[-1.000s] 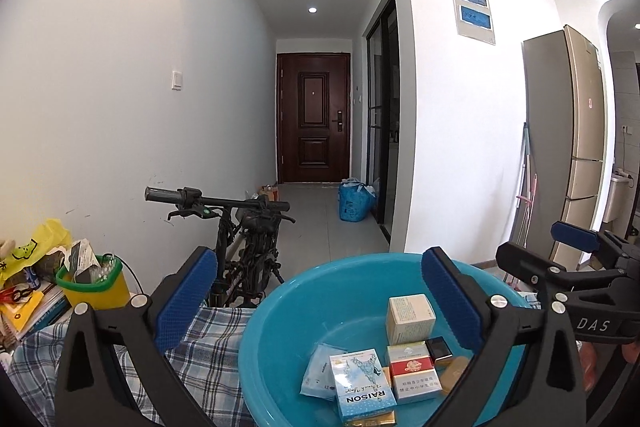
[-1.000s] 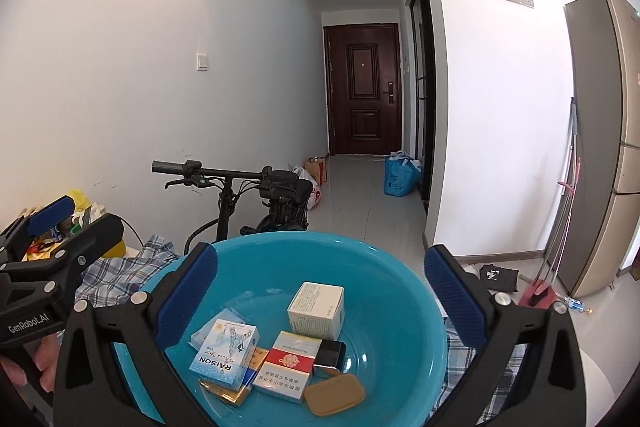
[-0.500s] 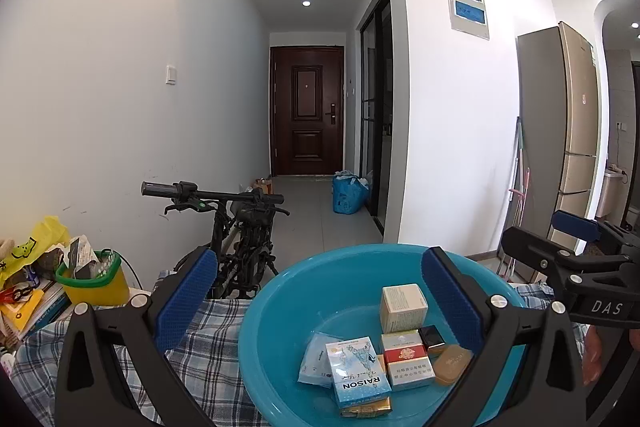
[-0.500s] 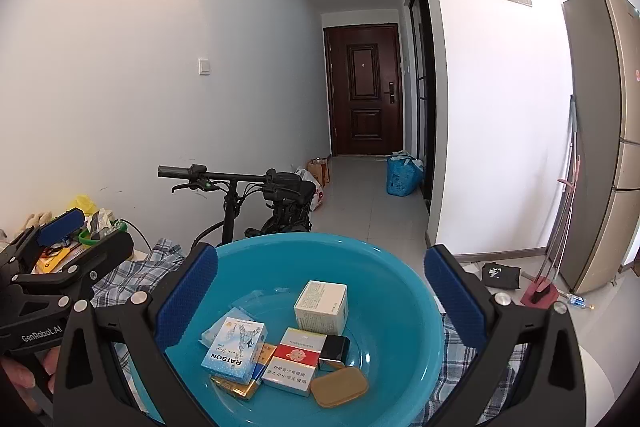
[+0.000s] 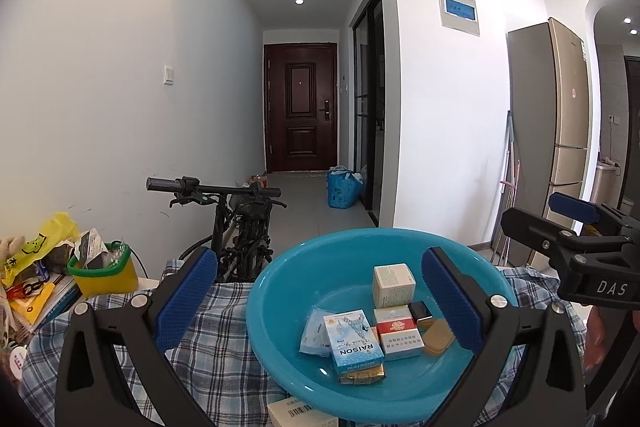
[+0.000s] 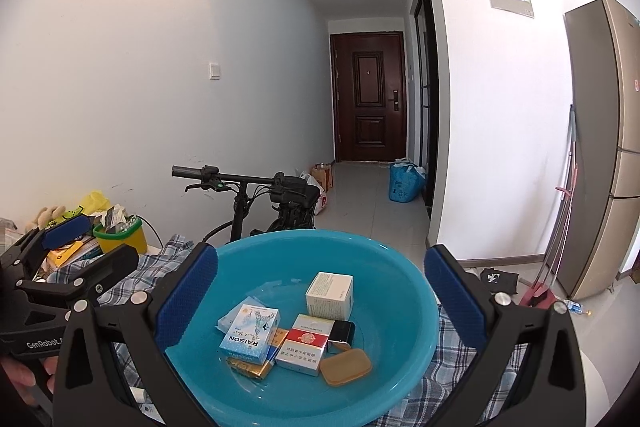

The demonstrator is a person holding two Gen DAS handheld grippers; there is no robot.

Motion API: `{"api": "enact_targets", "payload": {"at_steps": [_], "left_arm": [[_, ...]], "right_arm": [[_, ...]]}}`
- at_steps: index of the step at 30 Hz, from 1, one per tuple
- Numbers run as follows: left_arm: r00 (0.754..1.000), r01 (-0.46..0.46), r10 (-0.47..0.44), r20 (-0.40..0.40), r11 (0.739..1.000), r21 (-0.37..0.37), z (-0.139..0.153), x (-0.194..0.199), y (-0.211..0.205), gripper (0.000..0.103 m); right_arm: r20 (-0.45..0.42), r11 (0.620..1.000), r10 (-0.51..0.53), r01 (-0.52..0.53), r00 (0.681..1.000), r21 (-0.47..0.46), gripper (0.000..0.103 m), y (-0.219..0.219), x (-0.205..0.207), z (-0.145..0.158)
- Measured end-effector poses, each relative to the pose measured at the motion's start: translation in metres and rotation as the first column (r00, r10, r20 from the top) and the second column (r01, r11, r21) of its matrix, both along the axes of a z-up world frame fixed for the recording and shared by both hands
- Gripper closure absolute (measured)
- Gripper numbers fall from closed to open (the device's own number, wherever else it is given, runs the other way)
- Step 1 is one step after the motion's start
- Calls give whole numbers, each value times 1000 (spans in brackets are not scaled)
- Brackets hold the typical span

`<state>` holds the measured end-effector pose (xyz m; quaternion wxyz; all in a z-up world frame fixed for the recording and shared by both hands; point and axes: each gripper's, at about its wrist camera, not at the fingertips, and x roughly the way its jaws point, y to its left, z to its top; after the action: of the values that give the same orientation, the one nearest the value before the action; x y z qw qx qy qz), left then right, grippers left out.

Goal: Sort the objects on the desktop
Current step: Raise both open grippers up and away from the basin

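A blue plastic basin (image 5: 344, 259) (image 6: 404, 291) stands on a plaid cloth (image 5: 216, 359). In it lie a light-blue RAISON box (image 5: 354, 347) (image 6: 250, 333), a red-and-white cigarette pack (image 5: 398, 333) (image 6: 306, 345), a white carton (image 5: 393, 279) (image 6: 330, 295), a small black box (image 6: 341, 335), a tan oval case (image 6: 346, 369) and a gold pack (image 6: 248, 367). My left gripper (image 5: 320, 303) is open and empty, above the basin's left side. My right gripper (image 6: 320, 303) is open and empty over the basin.
A yellow tub with a green rim (image 5: 103, 273) and a pile of books and bags (image 5: 28, 291) sit at the left. A bicycle (image 5: 240, 223) stands behind the table. A white barcoded box (image 5: 300, 413) lies at the near edge. A fridge (image 5: 560, 131) is at the right.
Both grippers have risen and drawn back a little, so the basin and its contents sit lower and fuller in view. Jaws stay open. Nothing in the basin has moved.
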<state>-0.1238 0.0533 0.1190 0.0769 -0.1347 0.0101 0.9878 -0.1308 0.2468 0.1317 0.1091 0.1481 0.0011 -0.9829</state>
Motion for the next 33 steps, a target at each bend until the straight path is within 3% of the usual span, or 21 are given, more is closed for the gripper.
{"api": "enact_targets", "payload": {"at_steps": [15,33], "left_arm": [[1000,-4,4,13,1000,-15,0,53,-17,0],[1000,1,0,-15,1000,26,16,86,-27,0]], "right_arm": [[-34,1000,17,-17,999,-5,0,-1,44,10],[-49,999,11,-13,999,-49,0,8,70,18]]}}
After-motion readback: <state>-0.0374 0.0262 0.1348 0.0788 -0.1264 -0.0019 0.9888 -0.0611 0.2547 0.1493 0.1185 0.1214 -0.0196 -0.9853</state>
